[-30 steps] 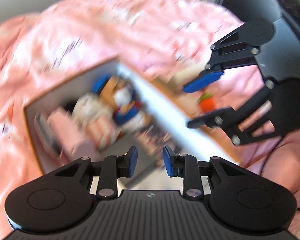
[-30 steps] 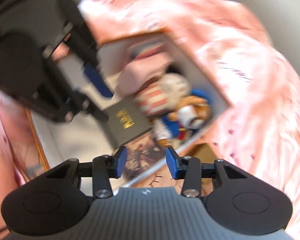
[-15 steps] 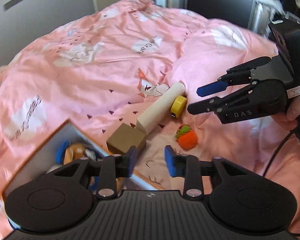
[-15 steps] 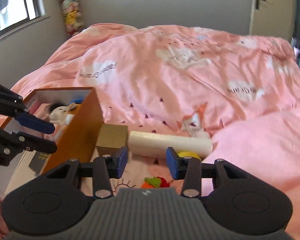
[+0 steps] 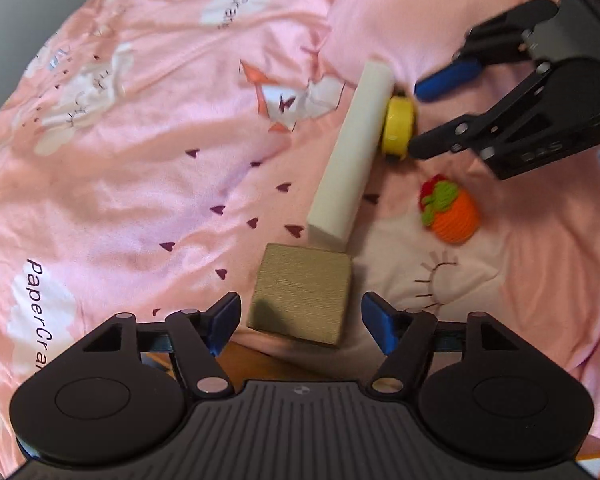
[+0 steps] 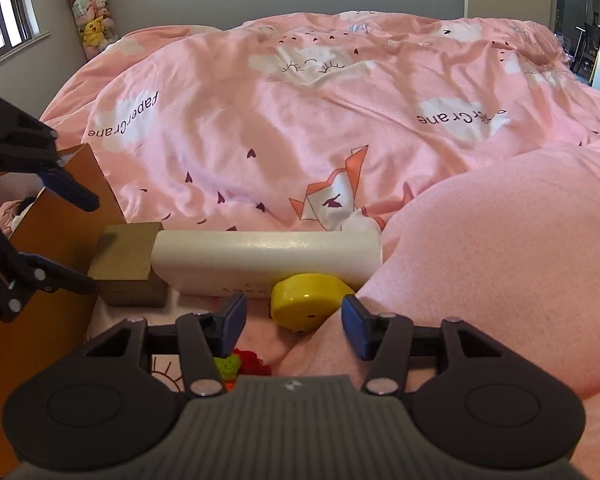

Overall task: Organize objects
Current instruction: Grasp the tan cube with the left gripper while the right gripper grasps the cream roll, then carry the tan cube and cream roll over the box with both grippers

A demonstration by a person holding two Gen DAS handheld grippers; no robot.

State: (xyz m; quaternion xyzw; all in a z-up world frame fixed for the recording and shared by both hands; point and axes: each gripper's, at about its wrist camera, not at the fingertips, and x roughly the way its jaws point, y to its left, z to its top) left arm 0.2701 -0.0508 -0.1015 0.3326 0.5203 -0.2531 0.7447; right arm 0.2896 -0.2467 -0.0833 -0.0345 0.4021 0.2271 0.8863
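A gold-brown cube box (image 5: 302, 294) lies on the pink duvet, between the open fingers of my left gripper (image 5: 300, 322). A long cream box (image 5: 350, 156) lies beyond it, with a yellow round case (image 5: 398, 126) at its far end. A knitted orange toy (image 5: 452, 208) lies to the right. My right gripper (image 6: 292, 322) is open, its fingers on either side of the yellow case (image 6: 306, 300), not touching. The cream box (image 6: 266, 256) and cube (image 6: 126, 266) lie behind it.
An orange-walled storage box (image 6: 66, 216) with soft toys inside stands at the left in the right wrist view. A pink pillow mound (image 6: 500, 248) rises at the right. The duvet (image 6: 300, 100) stretches back to a grey wall.
Both grippers have opened wider and moved down close to the bed. The left one now frames the cube box, the right one frames the yellow case.
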